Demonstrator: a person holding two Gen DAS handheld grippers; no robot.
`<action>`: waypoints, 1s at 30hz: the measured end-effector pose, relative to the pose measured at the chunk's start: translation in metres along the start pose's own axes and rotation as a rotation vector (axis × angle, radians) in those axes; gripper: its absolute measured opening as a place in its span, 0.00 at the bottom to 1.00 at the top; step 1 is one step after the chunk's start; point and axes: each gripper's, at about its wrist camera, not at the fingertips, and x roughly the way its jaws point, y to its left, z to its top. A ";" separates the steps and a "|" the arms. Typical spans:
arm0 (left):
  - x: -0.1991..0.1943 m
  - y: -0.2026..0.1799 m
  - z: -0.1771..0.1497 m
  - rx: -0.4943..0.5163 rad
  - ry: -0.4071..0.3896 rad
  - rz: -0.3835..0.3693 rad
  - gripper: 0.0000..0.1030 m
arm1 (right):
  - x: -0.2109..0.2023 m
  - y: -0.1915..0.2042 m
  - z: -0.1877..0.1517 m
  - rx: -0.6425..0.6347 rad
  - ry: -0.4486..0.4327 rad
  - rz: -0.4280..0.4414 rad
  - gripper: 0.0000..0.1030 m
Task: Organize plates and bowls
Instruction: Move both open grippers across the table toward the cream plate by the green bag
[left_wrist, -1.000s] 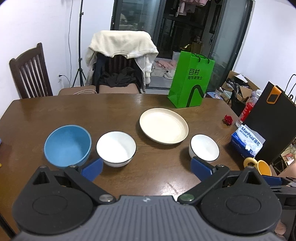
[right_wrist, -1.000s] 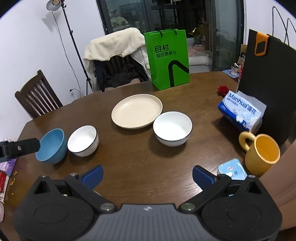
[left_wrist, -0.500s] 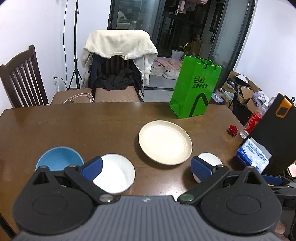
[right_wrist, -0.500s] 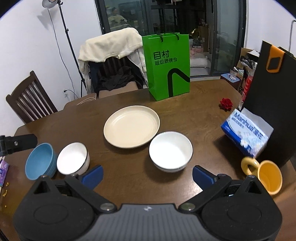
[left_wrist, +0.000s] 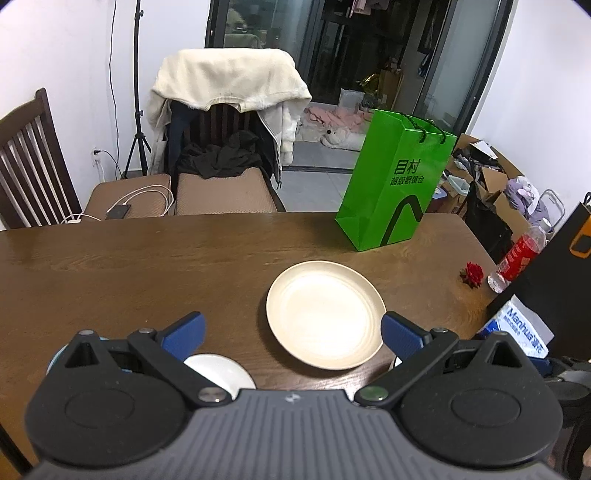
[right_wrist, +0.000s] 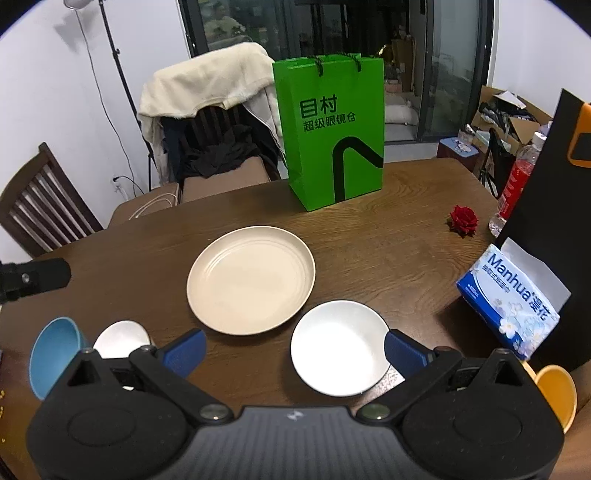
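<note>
You are holding both grippers above the near edge of the wooden table (right_wrist: 388, 206), and each has its blue-padded fingers spread wide with nothing between them. The left gripper (left_wrist: 291, 328) is pointing at the cream plate (left_wrist: 323, 314); the right gripper (right_wrist: 293, 350) is hanging over the gap between that plate (right_wrist: 251, 278) and the near white bowl (right_wrist: 340, 347).

Nothing is stacked yet, so you are probably choosing a first piece. The white bowl by your right-hand finger looks the easiest start: lower one finger inside the rim and one outside, pinch the wall squarely, and lift straight up before carrying it across. The glazed rim will likely be slippery, so close firmly and avoid tilting.

The right wrist view is showing you all the dishes: the blue bowl (right_wrist: 53, 350) at far left, a second white bowl (right_wrist: 120, 338) just beside it, then the plate and near bowl, plus a yellow mug (right_wrist: 554, 387) and tissue pack (right_wrist: 509, 302) to steer clear of. The left wrist view is hiding most of this behind its own body; only part of the second white bowl (left_wrist: 221, 373) is peeking out.
</note>
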 end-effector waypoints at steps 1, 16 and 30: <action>0.004 0.000 0.004 0.000 0.004 -0.003 1.00 | 0.005 0.000 0.005 0.000 0.008 -0.002 1.00; 0.065 0.000 0.058 0.025 0.016 0.037 1.00 | 0.064 0.001 0.067 -0.009 0.060 -0.037 1.00; 0.134 0.002 0.087 0.020 0.056 0.056 1.00 | 0.123 -0.008 0.110 -0.011 0.110 -0.070 1.00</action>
